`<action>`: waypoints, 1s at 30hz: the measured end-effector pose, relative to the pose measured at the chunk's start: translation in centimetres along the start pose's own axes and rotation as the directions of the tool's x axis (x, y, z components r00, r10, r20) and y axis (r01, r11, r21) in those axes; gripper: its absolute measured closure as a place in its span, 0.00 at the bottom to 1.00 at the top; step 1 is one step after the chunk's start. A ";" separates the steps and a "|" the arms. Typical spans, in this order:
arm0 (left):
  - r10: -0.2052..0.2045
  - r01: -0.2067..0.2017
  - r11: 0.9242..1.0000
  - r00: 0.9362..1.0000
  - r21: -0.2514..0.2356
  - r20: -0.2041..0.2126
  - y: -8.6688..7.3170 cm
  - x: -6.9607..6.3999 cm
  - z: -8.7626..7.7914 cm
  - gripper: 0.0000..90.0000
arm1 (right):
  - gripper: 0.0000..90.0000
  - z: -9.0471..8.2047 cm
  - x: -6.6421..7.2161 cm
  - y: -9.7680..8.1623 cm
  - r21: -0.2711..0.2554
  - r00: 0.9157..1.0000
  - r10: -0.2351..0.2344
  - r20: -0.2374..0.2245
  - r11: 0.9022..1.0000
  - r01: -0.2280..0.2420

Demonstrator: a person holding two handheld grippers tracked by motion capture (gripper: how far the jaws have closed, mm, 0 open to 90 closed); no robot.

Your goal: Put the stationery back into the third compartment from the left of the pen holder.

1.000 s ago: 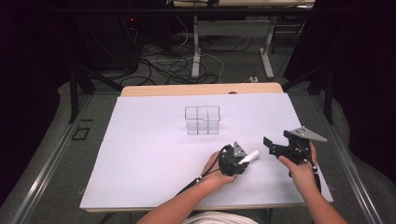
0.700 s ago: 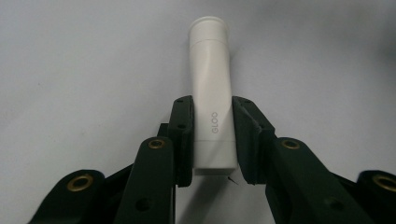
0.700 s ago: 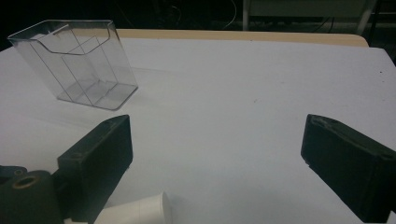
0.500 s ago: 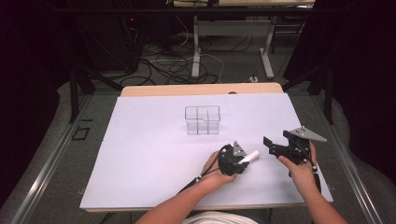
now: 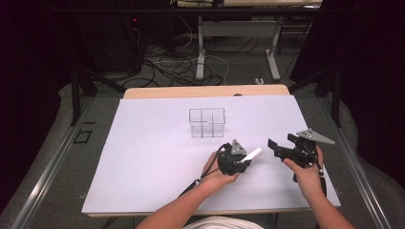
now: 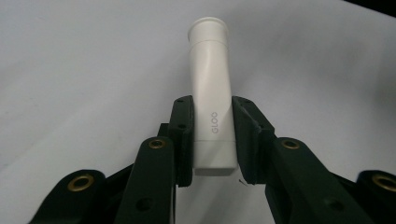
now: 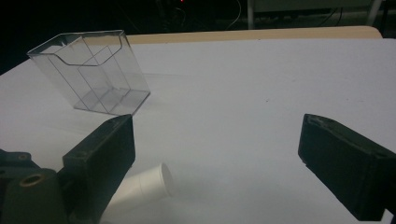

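Your left hand (image 5: 216, 168) comes in from the bottom edge of the high view, forearm angled up and to the right, wrapped around the left gripper (image 5: 237, 160) near the middle of the table's near half. That gripper points toward your right, low over the white table cover (image 5: 143, 143).

Its jaws are closed on a white tube (image 6: 212, 116). In the left gripper view both black pads press the tube's sides near its flat, squared-off end; the tube runs away from the camera and ends in a flared round cap. Grey lettering on the tube reads "GLOO". In the high view the tube (image 5: 252, 154) sticks out of the jaws toward the right gripper (image 5: 282, 149), tilted a little upward.

Your right hand (image 5: 305, 174) holds the right gripper near the table's right side, jaws aimed left toward the tube. The jaws stand wide apart with nothing between them; the right gripper view shows bare white cover in the gap. The tube's capped end (image 7: 152, 183) shows low in that view, just beside the left-hand jaw and partly hidden behind it.

A clear plastic organiser (image 5: 207, 122) with inner dividers stands near the table's centre, well apart from both grippers. Its compartments look empty, though the clear walls make the far ones hard to read.

The squared end of the tube is partly hidden by the left gripper's pads. The room beyond the table is dark; cables and table legs on the floor are faint.
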State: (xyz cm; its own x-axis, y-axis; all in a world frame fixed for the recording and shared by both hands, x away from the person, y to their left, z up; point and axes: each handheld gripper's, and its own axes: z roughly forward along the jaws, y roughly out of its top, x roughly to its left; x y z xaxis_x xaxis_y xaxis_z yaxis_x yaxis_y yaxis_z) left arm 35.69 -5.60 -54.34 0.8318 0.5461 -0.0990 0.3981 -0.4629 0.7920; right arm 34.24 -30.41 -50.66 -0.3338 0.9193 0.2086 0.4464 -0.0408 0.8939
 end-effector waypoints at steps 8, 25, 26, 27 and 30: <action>-0.048 0.046 0.997 0.998 -0.056 -0.039 0.3 1.5 -2.1 0.79 | 0.11 0.6 1.0 0.4 0.028 0.999 0.043 -0.007 0.999 -0.043; -0.154 0.133 0.971 0.984 -0.199 -0.093 0.4 4.7 -6.9 0.79 | 0.21 2.7 3.6 2.4 0.066 0.978 0.129 -0.162 0.991 -0.119; -0.154 0.133 0.971 0.984 -0.199 -0.093 0.4 4.7 -6.9 0.79 | 0.21 2.7 3.6 2.4 0.066 0.978 0.129 -0.162 0.991 -0.119; -0.176 0.153 0.964 0.980 -0.219 -0.091 0.4 5.1 -7.6 0.79 | 0.24 2.9 4.0 2.8 0.054 0.973 0.146 -0.179 0.989 -0.138; -0.190 0.163 0.958 0.977 -0.237 -0.096 0.4 5.5 -8.1 0.79 | 0.28 3.3 4.8 3.4 0.061 0.955 0.207 -0.212 0.978 -0.198</action>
State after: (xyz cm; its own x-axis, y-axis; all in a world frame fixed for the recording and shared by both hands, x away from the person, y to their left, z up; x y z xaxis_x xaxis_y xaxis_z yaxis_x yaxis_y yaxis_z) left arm 37.27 2.85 -49.66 0.6999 0.6885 -0.1899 0.4255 -0.1884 0.8851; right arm 36.91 -24.88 -47.97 -0.4025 0.7868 0.4679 0.5538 -0.1977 0.8088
